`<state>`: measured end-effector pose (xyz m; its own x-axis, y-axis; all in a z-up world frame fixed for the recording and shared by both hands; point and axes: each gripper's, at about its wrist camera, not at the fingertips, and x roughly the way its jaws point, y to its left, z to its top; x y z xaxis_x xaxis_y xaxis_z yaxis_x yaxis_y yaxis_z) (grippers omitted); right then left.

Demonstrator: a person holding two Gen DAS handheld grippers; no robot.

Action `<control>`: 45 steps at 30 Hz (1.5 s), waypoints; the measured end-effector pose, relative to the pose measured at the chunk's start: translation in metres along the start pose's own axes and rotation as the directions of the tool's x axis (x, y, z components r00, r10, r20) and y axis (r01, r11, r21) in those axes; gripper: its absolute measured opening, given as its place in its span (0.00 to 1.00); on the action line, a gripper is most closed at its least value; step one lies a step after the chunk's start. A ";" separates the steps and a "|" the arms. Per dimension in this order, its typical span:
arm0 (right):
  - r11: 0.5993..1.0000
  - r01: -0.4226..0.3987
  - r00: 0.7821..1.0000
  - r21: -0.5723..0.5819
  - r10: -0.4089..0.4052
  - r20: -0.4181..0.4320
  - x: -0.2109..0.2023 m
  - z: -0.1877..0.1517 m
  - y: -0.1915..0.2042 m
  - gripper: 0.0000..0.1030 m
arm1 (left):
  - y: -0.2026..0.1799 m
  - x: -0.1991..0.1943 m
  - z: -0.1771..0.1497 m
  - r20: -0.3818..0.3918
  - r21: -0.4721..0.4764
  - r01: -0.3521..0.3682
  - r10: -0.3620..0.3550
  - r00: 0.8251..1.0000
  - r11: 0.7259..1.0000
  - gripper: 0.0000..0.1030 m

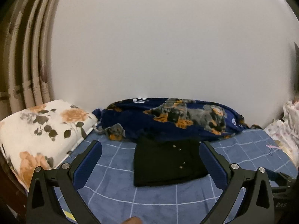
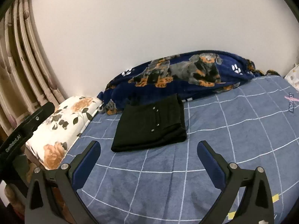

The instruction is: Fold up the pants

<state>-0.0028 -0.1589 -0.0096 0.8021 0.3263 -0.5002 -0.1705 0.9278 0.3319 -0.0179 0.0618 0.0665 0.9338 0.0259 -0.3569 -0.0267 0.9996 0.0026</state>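
Note:
Black pants (image 1: 168, 162) lie folded into a flat rectangle on the blue checked bed sheet (image 1: 112, 190), with small metal studs showing on top. They also show in the right wrist view (image 2: 151, 127), further ahead and to the left. My left gripper (image 1: 150, 148) is open and empty, its blue-padded fingers spread either side of the pants and held back from them. My right gripper (image 2: 148, 149) is open and empty, above the sheet in front of the pants.
A navy dog-print blanket (image 1: 168, 119) lies bunched along the wall behind the pants. A floral pillow (image 1: 41, 130) sits at the left. Curtains (image 1: 28, 56) hang at the far left. Light patterned bedding (image 1: 286, 128) is at the right. The left gripper's body (image 2: 24, 130) shows at the left edge.

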 end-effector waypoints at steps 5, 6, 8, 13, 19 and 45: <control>1.000 0.023 1.000 -0.020 -0.024 -0.007 0.000 -0.004 0.003 1.00 | -0.008 0.006 -0.008 -0.011 0.062 -0.027 0.028 1.000 0.998 1.00; 0.999 0.026 1.000 -0.027 -0.026 -0.007 0.001 -0.005 0.004 1.00 | -0.009 0.006 -0.010 -0.013 0.069 -0.016 0.017 1.000 0.997 1.00; 0.998 0.042 0.999 -0.045 -0.042 -0.005 0.000 -0.006 0.007 1.00 | -0.011 0.005 -0.013 -0.009 0.078 -0.010 0.011 1.000 0.997 1.00; 0.995 0.051 0.999 -0.081 -0.051 0.000 -0.001 -0.007 0.015 1.00 | -0.012 0.006 -0.014 -0.014 0.088 0.013 -0.012 1.000 0.996 1.00; 0.996 0.050 0.999 -0.077 -0.051 -0.010 0.001 -0.008 0.015 1.00 | -0.010 0.009 -0.018 -0.031 0.079 0.037 -0.035 0.999 0.996 1.00; 0.996 0.062 0.996 -0.065 -0.066 -0.060 0.014 -0.013 0.009 1.00 | -0.008 0.023 -0.027 -0.088 0.060 0.057 -0.052 0.995 0.997 1.00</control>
<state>-0.0012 -0.1436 -0.0241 0.7756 0.2743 -0.5685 -0.1568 0.9561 0.2474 -0.0065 0.0545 0.0328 0.8990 -0.0266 -0.4371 0.0482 0.9981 0.0384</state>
